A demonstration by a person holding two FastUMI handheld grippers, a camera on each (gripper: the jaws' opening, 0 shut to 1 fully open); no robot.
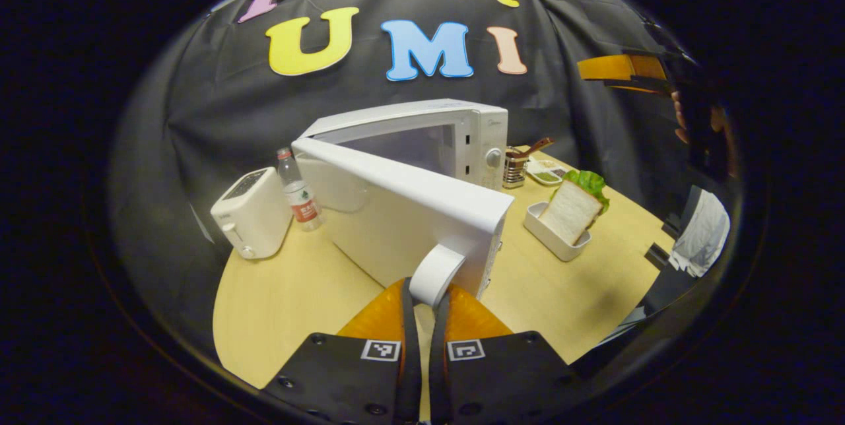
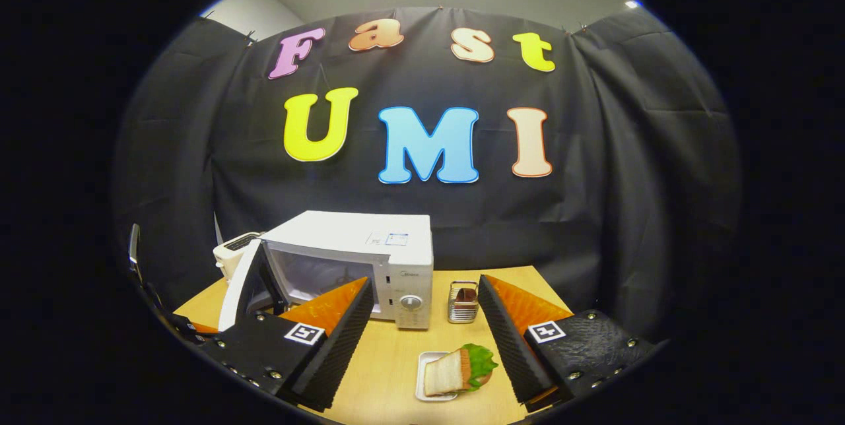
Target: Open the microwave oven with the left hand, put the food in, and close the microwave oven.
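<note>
So the left gripper [image 1: 423, 299] was clamped on the white curved door handle [image 1: 436, 273] of the white boxy microwave [image 1: 455, 134], door [image 1: 396, 214] swung open. Right gripper [image 2: 422, 332] hung wide apart above the sandwich in its small white tray [image 2: 455, 372] on the pale wooden table [image 1: 297, 293].

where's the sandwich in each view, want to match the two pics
Left gripper view: the sandwich leans in its white tray, right of centre, to the right of the open microwave door.
Right gripper view: the sandwich lies at the bottom centre, between the right claw fingers.
Shared landmark: the metal utensil holder beside the microwave.
</note>
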